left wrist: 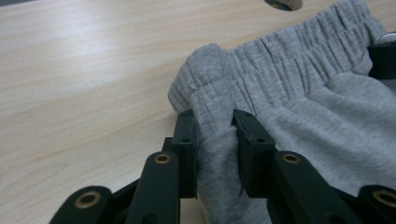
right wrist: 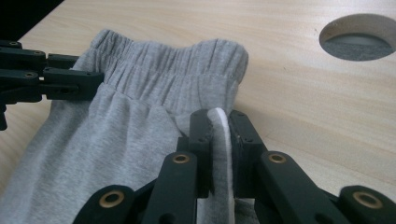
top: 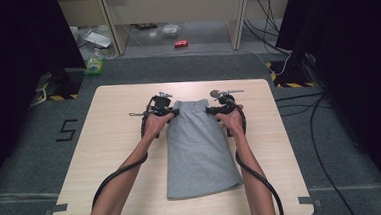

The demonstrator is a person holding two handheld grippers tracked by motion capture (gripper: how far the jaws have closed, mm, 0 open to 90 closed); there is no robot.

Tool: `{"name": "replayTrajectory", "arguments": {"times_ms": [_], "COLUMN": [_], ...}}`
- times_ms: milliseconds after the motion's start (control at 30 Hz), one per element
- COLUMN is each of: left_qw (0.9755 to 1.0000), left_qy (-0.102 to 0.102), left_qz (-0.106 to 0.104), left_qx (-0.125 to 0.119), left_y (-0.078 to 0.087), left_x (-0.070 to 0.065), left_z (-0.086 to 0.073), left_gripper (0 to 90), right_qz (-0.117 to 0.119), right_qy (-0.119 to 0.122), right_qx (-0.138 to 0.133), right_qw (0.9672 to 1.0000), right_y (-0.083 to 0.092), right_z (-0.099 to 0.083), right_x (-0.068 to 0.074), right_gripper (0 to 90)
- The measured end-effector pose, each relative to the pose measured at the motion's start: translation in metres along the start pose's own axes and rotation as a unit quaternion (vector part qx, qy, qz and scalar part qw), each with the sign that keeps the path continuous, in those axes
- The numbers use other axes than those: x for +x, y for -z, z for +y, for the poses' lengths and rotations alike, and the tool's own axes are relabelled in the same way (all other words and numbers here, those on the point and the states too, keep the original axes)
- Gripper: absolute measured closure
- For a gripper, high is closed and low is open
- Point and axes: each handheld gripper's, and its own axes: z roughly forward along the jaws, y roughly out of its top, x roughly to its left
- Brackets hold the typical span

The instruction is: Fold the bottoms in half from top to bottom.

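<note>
Where the high view looks down on the scene, a pale wooden table (top: 111, 157) stands on grey carpet, with dark curtains to either side and a light cabinet beyond.

Grey garment (top: 198, 147) — folded into a long strip with an elastic waistband, it lies flat on the middle of the table, the waistband at the far end and the open hem toward the person. In the left gripper view the gathered waistband (left wrist: 299, 51) runs across the upper right; in the right gripper view it crosses the upper left of the frame.

Forearms — both enter from the bottom edge, each hand wrapped around a gripper at one corner of the waistband, a black cable trailing back from each along the table.

Left gripper (left wrist: 214, 122) — its jaws are closed on a fold of grey cloth just below the waistband's left corner; the cloth bulges up between them. In the high view it sits at the garment's far left corner (top: 164, 109).

Right gripper (right wrist: 221, 120) — its jaws pinch the fabric at the right corner, with a white inner edge showing between them; the other gripper's black jaws reach in from the left of that view.

Round hole (right wrist: 358, 36) — cut through the tabletop, near the right corner of the waistband.
</note>
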Motion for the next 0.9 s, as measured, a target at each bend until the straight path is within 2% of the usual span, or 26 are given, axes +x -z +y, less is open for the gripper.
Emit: {"name": "replayTrajectory", "arguments": {"times_ms": [133,333,633,900], "left_qw": [1.0,0.9995,0.9981,0.9943], "left_qy": [-0.004,-0.023,-0.039,-0.065], "left_qz": [-0.004,-0.01,-0.029,-0.058], "left_qx": [-0.007,-0.019,-0.039,-0.062], "left_y": [0.008,0.02,0.041,0.068], "left_x": [-0.002,-0.008,-0.013,-0.026], "left_z": [0.005,0.012,0.017,0.013], "left_gripper": [71.3,71.5,71.9,72.1], "right_qz": [0.007,0.022,0.044,0.068], "right_qy": [0.001,0.005,0.016,0.039], "right_qx": [-0.01,-0.025,-0.043,-0.056], "right_qw": [0.9999,0.9994,0.998,0.9953], "right_y": [0.005,0.015,0.039,0.067], "right_z": [0.002,0.005,0.009,0.003], "right_x": [0.002,0.007,0.012,0.021], "right_gripper": [81.6,81.6,81.6,81.6]}}
